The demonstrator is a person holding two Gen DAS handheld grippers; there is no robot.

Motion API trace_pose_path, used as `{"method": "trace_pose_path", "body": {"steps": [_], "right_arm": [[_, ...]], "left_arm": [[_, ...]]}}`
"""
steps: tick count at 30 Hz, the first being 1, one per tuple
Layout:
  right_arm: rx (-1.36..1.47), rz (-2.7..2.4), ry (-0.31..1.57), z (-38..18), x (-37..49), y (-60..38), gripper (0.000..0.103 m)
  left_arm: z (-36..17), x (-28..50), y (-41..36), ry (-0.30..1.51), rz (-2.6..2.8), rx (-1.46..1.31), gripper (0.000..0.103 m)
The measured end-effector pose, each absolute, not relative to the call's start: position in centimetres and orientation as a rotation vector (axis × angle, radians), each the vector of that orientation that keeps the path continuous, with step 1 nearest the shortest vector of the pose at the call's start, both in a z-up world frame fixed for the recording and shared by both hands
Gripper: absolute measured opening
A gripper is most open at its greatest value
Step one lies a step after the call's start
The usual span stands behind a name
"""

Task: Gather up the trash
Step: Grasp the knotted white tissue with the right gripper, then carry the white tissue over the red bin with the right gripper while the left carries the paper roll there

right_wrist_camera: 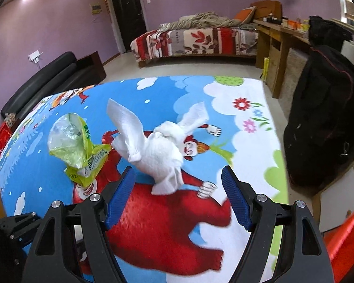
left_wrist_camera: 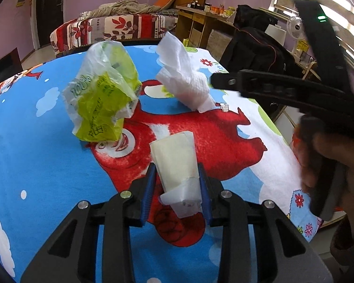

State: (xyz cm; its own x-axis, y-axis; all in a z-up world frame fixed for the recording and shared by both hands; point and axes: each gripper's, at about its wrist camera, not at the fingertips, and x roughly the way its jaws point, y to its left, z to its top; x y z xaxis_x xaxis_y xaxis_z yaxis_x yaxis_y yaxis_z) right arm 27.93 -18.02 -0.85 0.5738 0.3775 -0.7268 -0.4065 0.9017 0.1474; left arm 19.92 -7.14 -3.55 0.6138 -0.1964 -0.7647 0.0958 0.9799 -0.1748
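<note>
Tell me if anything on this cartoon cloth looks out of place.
Yes: a crumpled white tissue and a crushed green plastic wrapper lie loose on the cartoon cloth. The left tool grips a folded tissue packet; the right tool is open.

Lilac walls, dark door — patterned bed, wooden desk.

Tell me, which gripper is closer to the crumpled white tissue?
Right. The right gripper hangs open just before the crumpled white tissue; the left gripper, farther back, is shut on a folded paper piece.
</note>
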Motion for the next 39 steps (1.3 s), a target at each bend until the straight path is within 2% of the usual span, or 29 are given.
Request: {"method": "trace_pose_path", "body": {"steps": [10, 13, 16, 21, 39], "right_arm": [[-0.027, 0.510, 0.900, -2.7, 30.5, -15.3, 0.071], [-0.037, 0.527, 0.919, -3.2, 30.8, -14.5, 0.062], [-0.050, 0.540, 0.940, -3.8, 30.7, -14.1, 0.044], [-0.056, 0.528, 0.938, -3.7, 29.8, -14.4, 0.036], [-0.023, 0.378, 0.897, -2.3, 25.6, -20.9, 0.035]], "left_arm": [[-3.3, 19.3, -6.0, 0.888, -0.158, -0.152, 0.033], [-3.6, 19.1, -5.5, 0.892, -0.152, -0.166, 0.033], [-3.7, 19.0, -5.1, 0.893, -0.147, -0.178, 0.033], [-3.7, 18.9, -4.8, 0.890, -0.143, -0.183, 0.033], [-3.1, 18.4, -6.5, 0.876, -0.164, -0.151, 0.033]]}}
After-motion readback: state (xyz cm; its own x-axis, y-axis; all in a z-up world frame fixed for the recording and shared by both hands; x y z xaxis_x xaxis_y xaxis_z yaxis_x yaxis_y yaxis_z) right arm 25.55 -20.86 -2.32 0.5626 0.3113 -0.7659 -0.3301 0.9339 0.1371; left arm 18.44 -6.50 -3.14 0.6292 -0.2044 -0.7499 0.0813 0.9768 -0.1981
